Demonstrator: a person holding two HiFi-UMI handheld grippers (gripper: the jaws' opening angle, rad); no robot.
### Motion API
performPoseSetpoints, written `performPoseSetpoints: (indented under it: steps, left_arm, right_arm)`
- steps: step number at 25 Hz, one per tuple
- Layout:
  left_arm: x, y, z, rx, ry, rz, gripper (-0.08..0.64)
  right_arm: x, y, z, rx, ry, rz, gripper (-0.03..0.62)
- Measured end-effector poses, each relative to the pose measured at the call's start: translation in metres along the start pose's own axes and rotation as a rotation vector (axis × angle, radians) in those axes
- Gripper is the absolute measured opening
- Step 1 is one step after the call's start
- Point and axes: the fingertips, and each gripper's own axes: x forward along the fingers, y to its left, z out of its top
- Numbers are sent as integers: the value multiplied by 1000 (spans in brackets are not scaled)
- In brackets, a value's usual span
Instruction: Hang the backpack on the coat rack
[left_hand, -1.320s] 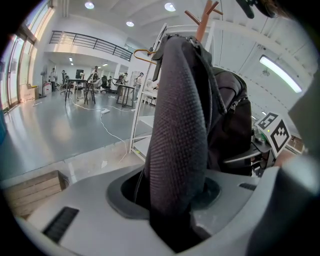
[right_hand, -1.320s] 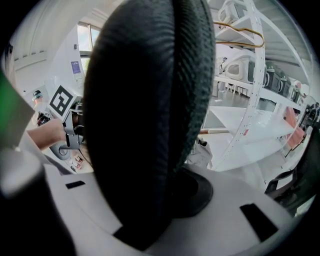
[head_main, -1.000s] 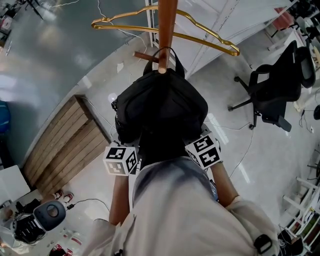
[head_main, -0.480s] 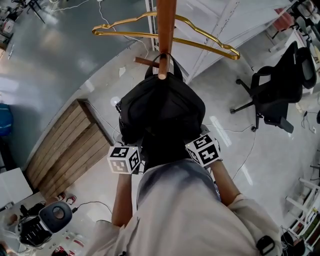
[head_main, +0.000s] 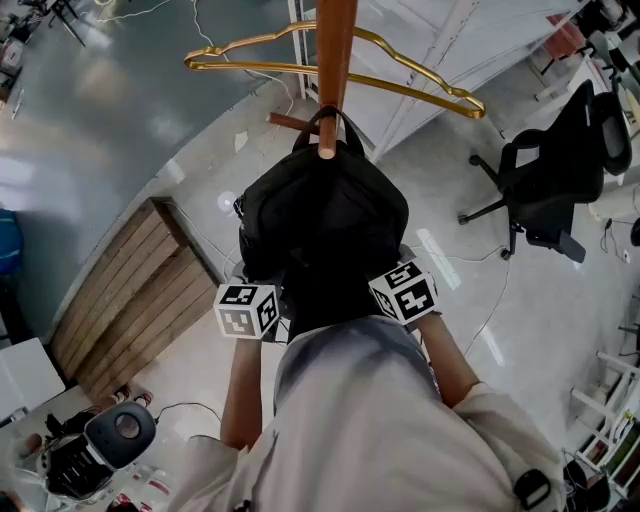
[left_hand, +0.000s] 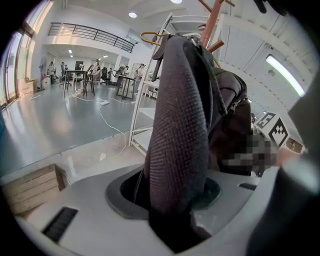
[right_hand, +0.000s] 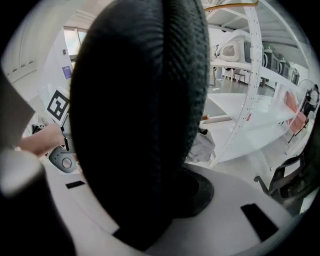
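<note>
Black padded webbing fills both sets of jaws. The left gripper (left_hand: 175, 210) has its jaws part closed and clamped on a mesh-faced shoulder strap (left_hand: 182, 125), which rises out of the gap and runs up to the bag. The right gripper (right_hand: 150, 200) is set the same way, jaws about half closed and pressed on the other shoulder strap (right_hand: 140, 100), a thick dark pad that blocks most of that gripper's view.

From above, the black backpack (head_main: 325, 215) hangs against the wooden coat rack (head_main: 335, 40), directly in front of the person, with both grippers tucked under its lower edge and their marker cubes showing at either side. Its top carry loop (head_main: 325, 115) sits around a short wooden peg (head_main: 326, 150) on the rack's pole. A gold wire hanger (head_main: 400, 85) hangs higher on the same pole, apart from the bag.

No surface carries anything here; the rack stands on a pale, glossy floor (head_main: 120, 120). A slatted wooden pallet (head_main: 130, 295) lies on the floor towards the left edge, a black office chair (head_main: 555, 180) stands well off to the right, and thin cables (head_main: 495, 300) trail across the floor near it. White shelving frames (right_hand: 250, 90) stand behind the rack.
</note>
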Motion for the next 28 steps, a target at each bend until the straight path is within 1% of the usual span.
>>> performPoseSetpoints:
  steps: [12,28]
  left_arm:
    - [19,10,4,-1,10,-8,169]
    - [41,25,13,21,6,-25,190]
  right_arm:
    - [17,-14,2,46,4,13,138]
    - [33,-30,12,71,-14,-7,149]
